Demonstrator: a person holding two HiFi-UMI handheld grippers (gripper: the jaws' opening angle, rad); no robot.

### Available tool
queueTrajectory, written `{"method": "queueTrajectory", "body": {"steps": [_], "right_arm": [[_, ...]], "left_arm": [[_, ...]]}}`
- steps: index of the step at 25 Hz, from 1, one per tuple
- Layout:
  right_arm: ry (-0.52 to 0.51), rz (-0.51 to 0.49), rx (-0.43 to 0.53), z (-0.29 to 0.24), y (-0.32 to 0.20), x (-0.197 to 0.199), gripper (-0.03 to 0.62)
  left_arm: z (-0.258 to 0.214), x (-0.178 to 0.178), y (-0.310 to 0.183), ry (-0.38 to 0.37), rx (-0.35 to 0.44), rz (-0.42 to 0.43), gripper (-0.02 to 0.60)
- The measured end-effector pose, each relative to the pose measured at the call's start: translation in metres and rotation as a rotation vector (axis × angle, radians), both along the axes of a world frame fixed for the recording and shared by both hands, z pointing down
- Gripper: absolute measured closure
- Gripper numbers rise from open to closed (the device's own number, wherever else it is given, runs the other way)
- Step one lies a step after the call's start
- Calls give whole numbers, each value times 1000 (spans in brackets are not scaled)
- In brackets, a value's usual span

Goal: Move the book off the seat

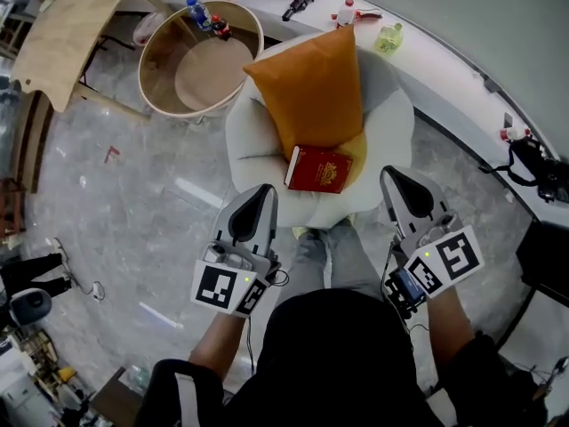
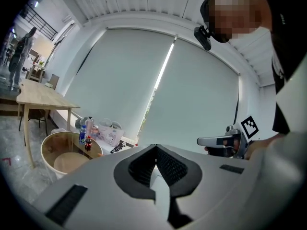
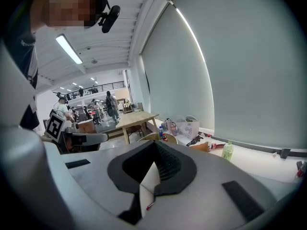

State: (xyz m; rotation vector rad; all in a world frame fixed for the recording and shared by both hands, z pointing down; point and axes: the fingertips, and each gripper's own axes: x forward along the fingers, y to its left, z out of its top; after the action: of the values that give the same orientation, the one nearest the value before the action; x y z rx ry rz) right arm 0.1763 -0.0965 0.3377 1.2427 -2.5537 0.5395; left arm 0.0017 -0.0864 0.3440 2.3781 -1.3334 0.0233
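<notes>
A red book [image 1: 318, 169] lies flat on the round white seat [image 1: 253, 140], at the foot of an orange cushion [image 1: 316, 87] that leans up behind it. My left gripper [image 1: 261, 189] hangs over the seat's near left edge, left of the book and apart from it; its jaws [image 2: 156, 146] are shut and hold nothing. Right of the book, off the seat's near right edge, my right gripper [image 1: 389, 173] is also shut and empty, its jaws [image 3: 154, 143] meeting at the tips. The gripper views look over the seat, and the book does not show in them.
A round wooden tub [image 1: 200, 60] with bottles [image 1: 197, 12] on its rim stands behind the seat to the left. Further left is a wooden table [image 1: 71, 25]. A white ledge [image 1: 444, 78] with a green bottle [image 1: 388, 38] curves along the right. My legs are in front of the seat.
</notes>
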Motion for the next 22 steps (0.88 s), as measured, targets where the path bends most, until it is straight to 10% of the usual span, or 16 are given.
{"method": "queueTrajectory", "body": {"steps": [22], "right_arm": [[-64, -72, -155, 208, -50, 36, 585]], "left_arm": [[256, 31, -57, -295, -224, 52, 571]]}}
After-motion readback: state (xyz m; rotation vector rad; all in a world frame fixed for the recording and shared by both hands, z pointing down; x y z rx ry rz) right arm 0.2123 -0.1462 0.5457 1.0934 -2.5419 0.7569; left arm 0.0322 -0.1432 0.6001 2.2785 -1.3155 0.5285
